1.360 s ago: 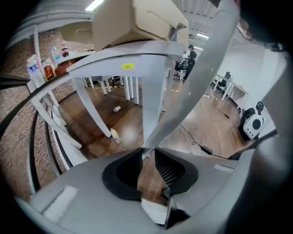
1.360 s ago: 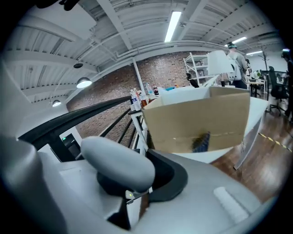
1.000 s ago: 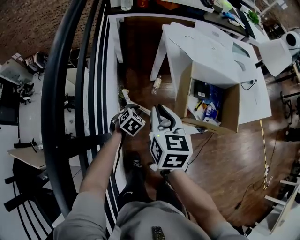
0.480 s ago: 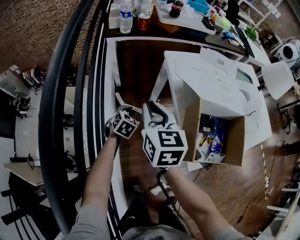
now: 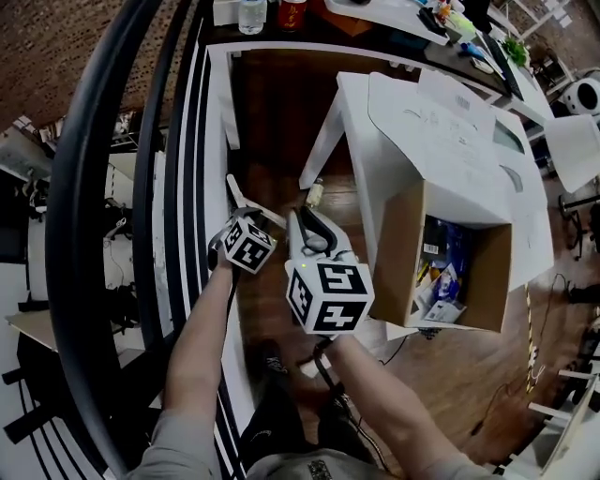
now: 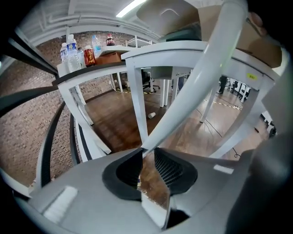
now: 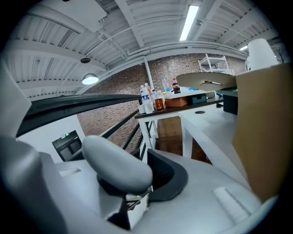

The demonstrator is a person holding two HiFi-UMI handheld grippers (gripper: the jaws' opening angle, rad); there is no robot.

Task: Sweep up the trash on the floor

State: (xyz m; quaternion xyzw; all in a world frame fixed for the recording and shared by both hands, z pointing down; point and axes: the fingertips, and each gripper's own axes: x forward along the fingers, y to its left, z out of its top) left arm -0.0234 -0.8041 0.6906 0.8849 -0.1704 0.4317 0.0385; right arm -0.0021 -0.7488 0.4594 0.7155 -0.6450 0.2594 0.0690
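Note:
A small plastic bottle (image 5: 314,192) lies on the wooden floor beside a white table leg; it also shows far off in the left gripper view (image 6: 151,115). My left gripper (image 5: 244,217) is shut on a long white handle (image 5: 236,192), which rises up and to the right from its jaws (image 6: 201,73). My right gripper (image 5: 314,246) is shut on a grey handle with a black loop (image 5: 317,230); the rounded grey grip (image 7: 116,167) fills its jaws. The lower ends of both tools are hidden. Both grippers are held close together, just short of the bottle.
An open cardboard box (image 5: 403,253) with mixed items lies on its side by the white table (image 5: 412,141). Black railings (image 5: 84,234) run along the left. Bottles (image 5: 251,14) stand on a far table. A cable (image 5: 394,352) trails on the floor near my shoes (image 5: 267,361).
Both hands have moved forward and lower with their tools, a little closer to the bottle. The box now sits further right in the head view. Both grips look unchanged.

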